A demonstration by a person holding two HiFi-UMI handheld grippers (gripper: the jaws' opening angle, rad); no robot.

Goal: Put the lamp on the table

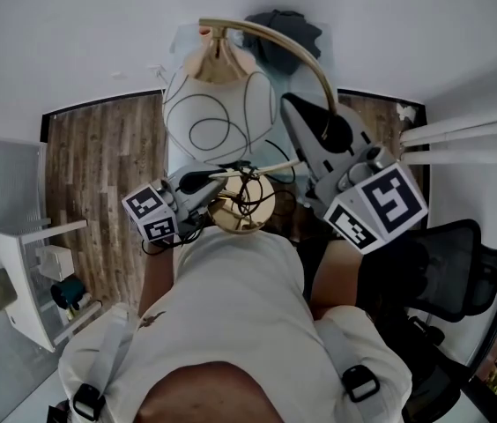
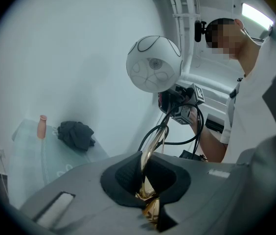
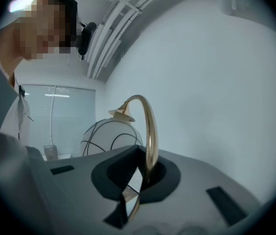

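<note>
Lamp [image 1: 216, 117]: where is it, and what has hold of it? (desk)

I've got it in the air at the centre of the head view, short of the glass surface [image 1: 182, 47] at the top of the frame. The left gripper [image 1: 218, 181] has its jaws clamped tight on the gold stem down by the round base [image 1: 231, 211]. The right gripper [image 1: 297, 113] has its jaws closed on the arched neck [image 1: 308, 58] higher up. (me)

What worries you? (desk)

That neck is a thin, round, polished tube. I judge it could twist or slide in either pair of jaws, and the globe hanging off the end of the arch would drag it round. The black cord [image 1: 250, 188] is bunched loose around the base, so it could snag or end up trapped under the base. A crumpled dark cloth [image 1: 284, 26] and a small pinkish bottle [image 1: 204, 32] sit on the surface near the top edge, where the globe could knock them. (me)

Materials? (desk)

The shade is a white sphere with thin black loops drawn over it and a gold cap. I think it's glass, though from here it could be plastic. The metal looks brassy and mirror-smooth. The surface is pale, translucent and hard, so a heavy landing risks a chip. (me)
</note>
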